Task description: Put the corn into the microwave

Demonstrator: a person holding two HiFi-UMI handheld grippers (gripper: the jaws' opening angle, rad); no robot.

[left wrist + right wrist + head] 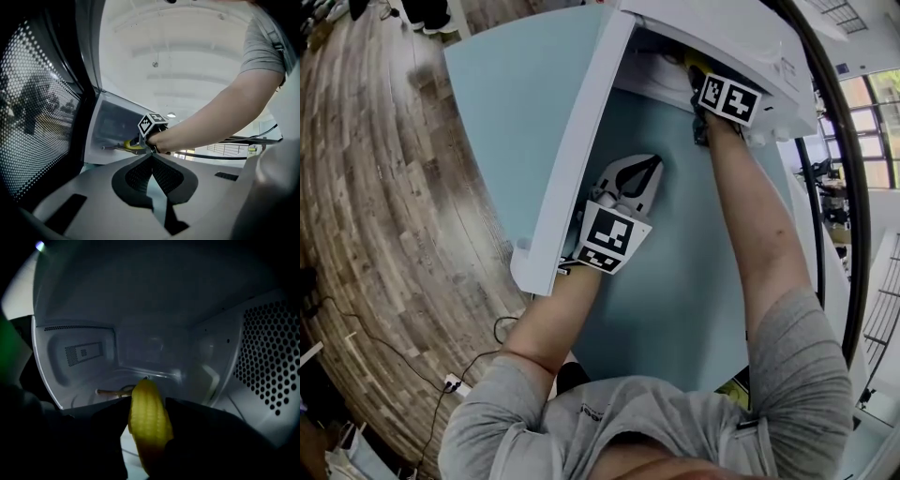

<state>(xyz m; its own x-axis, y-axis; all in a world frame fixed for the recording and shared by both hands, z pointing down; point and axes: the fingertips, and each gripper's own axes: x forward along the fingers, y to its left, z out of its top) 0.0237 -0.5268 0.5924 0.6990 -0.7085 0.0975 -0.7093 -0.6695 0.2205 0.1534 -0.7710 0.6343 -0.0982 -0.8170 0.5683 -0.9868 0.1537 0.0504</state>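
At the top of the head view, the white microwave (pixel 741 33) stands on a pale blue table (pixel 511 89), its door (pixel 581 150) swung open toward the lower left. At the upper right, the right gripper (pixel 147 401) reaches into the cavity mouth, clamped on the yellow corn (pixel 147 425), which points lengthwise toward the back wall. Mid-frame, just beside the door, the left gripper (pixel 152 161) has its jaws pressed together on nothing.
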